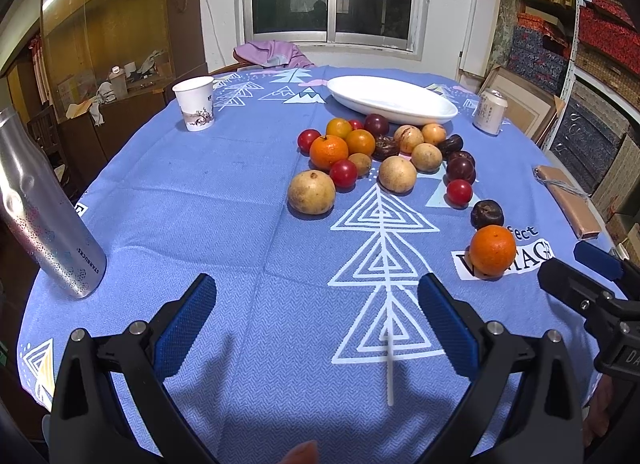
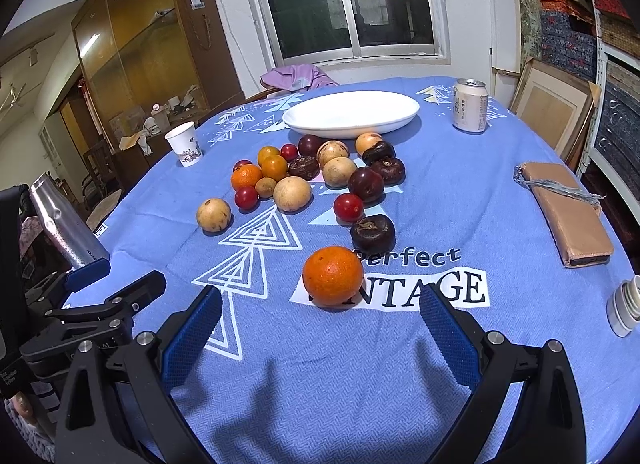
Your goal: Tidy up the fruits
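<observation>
Several fruits lie loose on the blue tablecloth in front of an empty white oval plate (image 1: 392,99) (image 2: 352,112): oranges, red tomatoes, tan round fruits, dark purple ones. One orange (image 1: 493,250) (image 2: 333,275) lies apart, nearest the grippers, with a dark fruit (image 2: 373,233) behind it. My left gripper (image 1: 316,296) is open and empty over bare cloth. My right gripper (image 2: 320,308) is open and empty, the orange just beyond its fingertips. The right gripper's body also shows at the right edge of the left wrist view (image 1: 592,288).
A paper cup (image 1: 195,103) (image 2: 185,143) stands at the far left, a silver bottle (image 1: 44,220) (image 2: 66,226) at the near left. A drink can (image 2: 469,105) (image 1: 490,110) stands beside the plate. A brown wallet (image 2: 564,213) lies at the right, stacked small cups (image 2: 624,306) at the right edge.
</observation>
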Motion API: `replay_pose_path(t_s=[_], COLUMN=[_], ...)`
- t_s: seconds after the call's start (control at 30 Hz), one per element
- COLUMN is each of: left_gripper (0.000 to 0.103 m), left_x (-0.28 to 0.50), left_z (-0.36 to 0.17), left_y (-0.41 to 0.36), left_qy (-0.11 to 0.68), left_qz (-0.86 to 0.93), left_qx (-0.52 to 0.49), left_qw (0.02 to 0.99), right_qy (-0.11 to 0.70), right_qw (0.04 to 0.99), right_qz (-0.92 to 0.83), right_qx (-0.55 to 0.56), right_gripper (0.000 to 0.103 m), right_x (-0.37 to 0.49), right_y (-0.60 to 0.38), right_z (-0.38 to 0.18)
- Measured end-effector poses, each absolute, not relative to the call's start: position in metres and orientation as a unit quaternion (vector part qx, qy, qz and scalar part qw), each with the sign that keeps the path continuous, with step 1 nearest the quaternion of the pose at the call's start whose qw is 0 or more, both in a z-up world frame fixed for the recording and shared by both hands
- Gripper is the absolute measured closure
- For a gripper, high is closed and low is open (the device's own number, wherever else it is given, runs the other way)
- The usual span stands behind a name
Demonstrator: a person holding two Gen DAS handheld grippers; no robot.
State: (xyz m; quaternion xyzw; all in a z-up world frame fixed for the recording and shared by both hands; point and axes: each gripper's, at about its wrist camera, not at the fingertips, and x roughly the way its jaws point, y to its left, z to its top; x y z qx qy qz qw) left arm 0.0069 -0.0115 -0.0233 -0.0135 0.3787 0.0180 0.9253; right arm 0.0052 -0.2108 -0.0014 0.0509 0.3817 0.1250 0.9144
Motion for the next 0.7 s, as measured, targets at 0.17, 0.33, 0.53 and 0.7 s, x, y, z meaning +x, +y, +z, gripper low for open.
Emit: replay_pose_path(t_s=[0.17,0.33,0.53,0.7], left_gripper=[0.004,0.004,0.004,0.004], left_x=[0.007,0.007,0.008,0.007], left_z=[-0.024,-0.025,-0.027,-0.03], left_y=[-0.012,-0.012,-0.013,-0.01], left_qy=[0.379,0.38,0.382,0.362], left_qz=[0.018,0.018,0.019,-0.013], left_qx=[-0.013,-0.011,-0.012,-0.002], left_qw=[0.925,0.925,0.924,0.932], right_qy=[0.382,0.383,0.387,0.413], right_qw=[0.914,0.914,0.912,0.898], right_qz=[0.125,0.125,0.125,0.148], right_qx=[0.05,0.051,0.051,0.024], right_gripper=[0.003,0.003,0.003,0.003], right_x=[0.005,0.006,0.007,0.02], right_y=[-0.21,-0.21,-0.21,-0.205], right_z=[-0.002,-0.002,-0.005,-0.023])
